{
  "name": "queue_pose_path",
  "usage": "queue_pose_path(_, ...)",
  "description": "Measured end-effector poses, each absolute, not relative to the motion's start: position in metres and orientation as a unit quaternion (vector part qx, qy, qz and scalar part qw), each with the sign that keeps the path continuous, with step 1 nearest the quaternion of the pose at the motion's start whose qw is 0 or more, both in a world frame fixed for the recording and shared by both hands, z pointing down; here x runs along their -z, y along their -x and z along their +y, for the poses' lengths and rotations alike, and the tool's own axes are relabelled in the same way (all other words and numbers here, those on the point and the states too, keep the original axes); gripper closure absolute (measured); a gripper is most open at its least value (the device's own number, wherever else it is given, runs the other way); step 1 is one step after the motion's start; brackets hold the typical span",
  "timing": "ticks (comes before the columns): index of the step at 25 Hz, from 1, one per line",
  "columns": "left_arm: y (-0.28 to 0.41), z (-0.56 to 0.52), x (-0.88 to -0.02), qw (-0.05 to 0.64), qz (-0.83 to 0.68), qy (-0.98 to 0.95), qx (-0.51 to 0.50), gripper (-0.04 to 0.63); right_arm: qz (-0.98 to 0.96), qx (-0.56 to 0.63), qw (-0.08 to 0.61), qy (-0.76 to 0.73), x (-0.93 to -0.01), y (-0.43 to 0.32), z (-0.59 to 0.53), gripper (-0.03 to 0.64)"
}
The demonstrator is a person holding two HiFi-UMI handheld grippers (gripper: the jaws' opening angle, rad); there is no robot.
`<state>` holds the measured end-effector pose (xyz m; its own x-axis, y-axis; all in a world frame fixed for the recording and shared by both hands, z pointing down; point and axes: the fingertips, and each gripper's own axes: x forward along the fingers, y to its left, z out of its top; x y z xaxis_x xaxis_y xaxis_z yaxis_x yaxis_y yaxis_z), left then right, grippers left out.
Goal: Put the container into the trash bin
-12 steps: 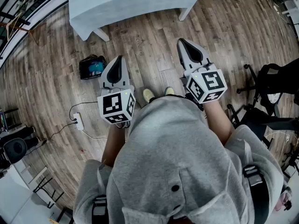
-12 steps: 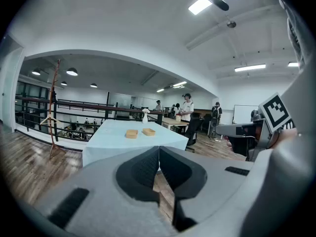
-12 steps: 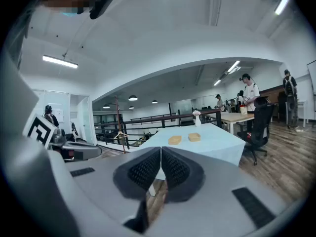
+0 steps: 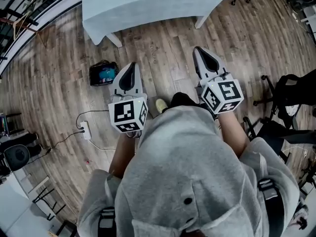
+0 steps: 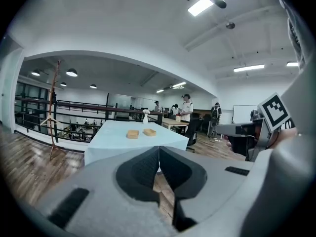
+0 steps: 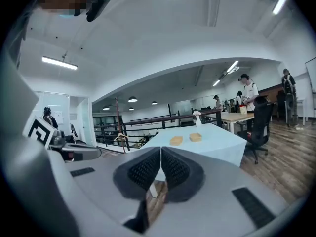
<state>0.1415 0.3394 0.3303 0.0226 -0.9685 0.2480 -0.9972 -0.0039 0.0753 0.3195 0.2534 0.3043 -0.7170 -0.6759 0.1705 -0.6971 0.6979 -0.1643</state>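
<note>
L gripper (image 4: 130, 67): jaws closed, nothing btwn. R gripper (image 4: 199, 51): same, closed and empty. Both over wood floor (image 4: 163, 48), near side of table (image 4: 148, 4), apart from it. Tan container (image 5: 132, 134) and second container (image 5: 149, 132) sit side by side on the far tabletop, white vase (image 5: 145, 116) behind.

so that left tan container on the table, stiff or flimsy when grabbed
The tan container looks low and wide, so it likely won't tip or roll. Its cardboard-like colour suggests something light that may flex under a squeeze, though it is too small here to be sure. The tablecloth might let it slide if pushed.
</note>
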Motion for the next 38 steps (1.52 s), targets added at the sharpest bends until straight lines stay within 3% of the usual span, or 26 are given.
queue_pose_path(19,-0.125,0.318,-0.332,0.109,-0.706,-0.698,-0.059,0.572,-0.923,-0.126,0.042,-0.361,-0.311,-0.299,0.227,0.589)
queue_pose_path(38,-0.085,0.184,-0.335,0.117,-0.699,-0.701,-0.083,0.572,-0.925,-0.110,0.064,-0.359,-0.314,-0.255,0.090,0.589)
